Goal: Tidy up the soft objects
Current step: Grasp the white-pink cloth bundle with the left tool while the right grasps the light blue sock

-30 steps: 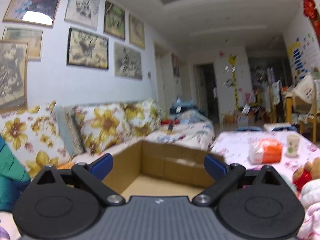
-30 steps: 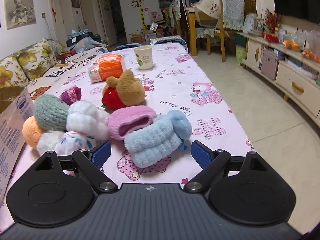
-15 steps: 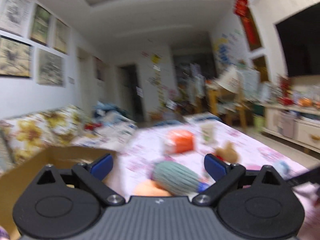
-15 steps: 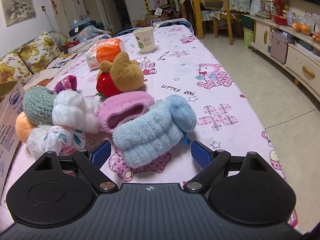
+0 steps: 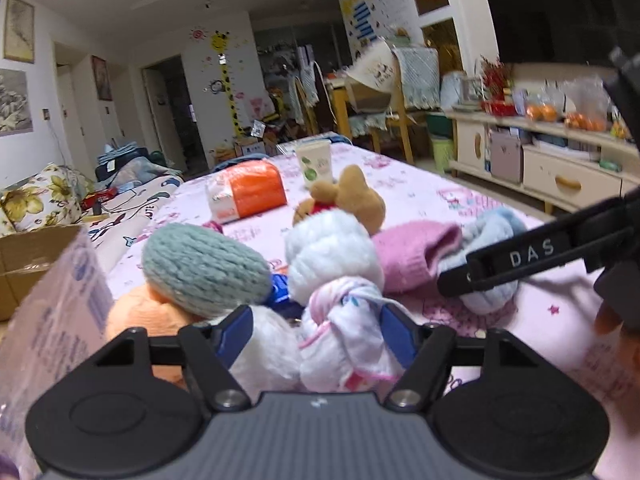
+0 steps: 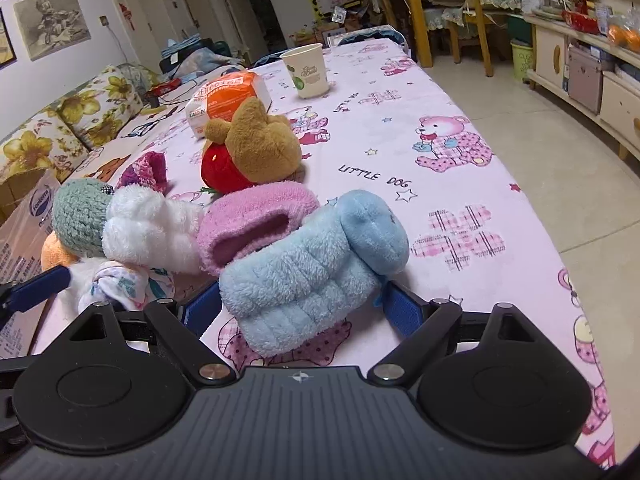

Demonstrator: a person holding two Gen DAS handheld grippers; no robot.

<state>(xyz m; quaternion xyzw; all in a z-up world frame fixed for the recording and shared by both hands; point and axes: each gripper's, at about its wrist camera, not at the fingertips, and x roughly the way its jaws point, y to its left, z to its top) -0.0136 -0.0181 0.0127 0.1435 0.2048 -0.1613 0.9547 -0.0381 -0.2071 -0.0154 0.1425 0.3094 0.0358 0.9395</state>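
The left gripper (image 5: 316, 334) has just been closing, and a knotted white floral cloth bundle (image 5: 348, 344) and a white fluffy plush (image 5: 264, 354) are seen between its jaws; firm pad contact cannot be confirmed. A double pick or a slip is judged likely, since both pieces are bracketed at once. The right gripper (image 6: 300, 306) is spread around a light blue fleece slipper (image 6: 304, 280) without pressing. The pink slipper's hollow (image 6: 252, 236) is shown by the right view only; the right gripper's finger by the left.
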